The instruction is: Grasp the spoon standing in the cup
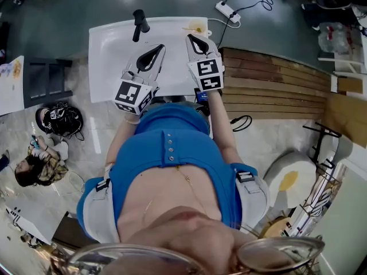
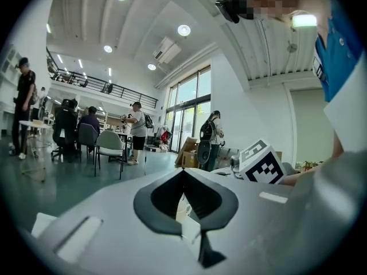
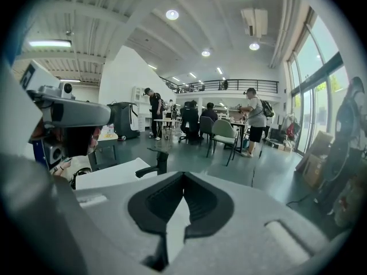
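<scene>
The right hand-held gripper [image 3: 183, 177] filled the lower part of the picture, its two grey jaws pressed together with the tips meeting. Just beyond the gripper and to its left lay a white tabletop [image 3: 109, 176], and on it, a little left of the jaw tips, stood a black tap-like fitting [image 3: 156, 162]. Well beyond the gripper, across a dark green floor [image 3: 275, 171], people sat and stood around tables. A grey chair [image 3: 222, 133] stood beyond it, slightly to its right, and a person with a backpack [image 3: 255, 118] stood further right. High above the gripper ran a railed balcony [image 3: 229, 85] and round ceiling lights [image 3: 172, 15]. Far to its right were tall windows [image 3: 321, 90] and cardboard boxes [image 3: 315, 153].
</scene>
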### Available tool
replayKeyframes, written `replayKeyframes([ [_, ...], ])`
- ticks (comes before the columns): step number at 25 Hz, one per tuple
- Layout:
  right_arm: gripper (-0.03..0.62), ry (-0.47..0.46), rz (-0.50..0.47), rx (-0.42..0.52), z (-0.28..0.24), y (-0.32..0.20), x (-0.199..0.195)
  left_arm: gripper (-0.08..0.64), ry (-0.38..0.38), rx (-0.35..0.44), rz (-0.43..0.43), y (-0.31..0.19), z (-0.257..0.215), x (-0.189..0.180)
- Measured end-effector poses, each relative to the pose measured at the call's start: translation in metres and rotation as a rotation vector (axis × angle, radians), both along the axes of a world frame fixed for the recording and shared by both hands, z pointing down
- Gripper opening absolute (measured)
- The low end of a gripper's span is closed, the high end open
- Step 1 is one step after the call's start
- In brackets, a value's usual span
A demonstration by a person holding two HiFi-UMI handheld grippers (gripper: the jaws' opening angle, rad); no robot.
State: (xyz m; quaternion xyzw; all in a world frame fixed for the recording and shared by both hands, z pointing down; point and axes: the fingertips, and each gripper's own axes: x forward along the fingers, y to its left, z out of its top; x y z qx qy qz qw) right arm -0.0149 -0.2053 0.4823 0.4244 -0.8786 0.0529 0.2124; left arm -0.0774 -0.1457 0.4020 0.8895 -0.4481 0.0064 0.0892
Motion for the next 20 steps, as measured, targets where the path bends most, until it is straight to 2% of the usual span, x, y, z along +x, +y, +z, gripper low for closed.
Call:
replayKeyframes([
  [8, 0.003, 0.051, -0.010, -0.028, 0.020, -0.009, -0.002, 0.002, 0.003, -0.001, -0.011, 0.000, 0.000, -0.005],
  [20, 0.020, 0.187, -0.006, -0.054, 0.050, -0.024, 0.001, 0.002, 0.005, -0.011, -0.026, 0.004, 0.002, -0.010],
])
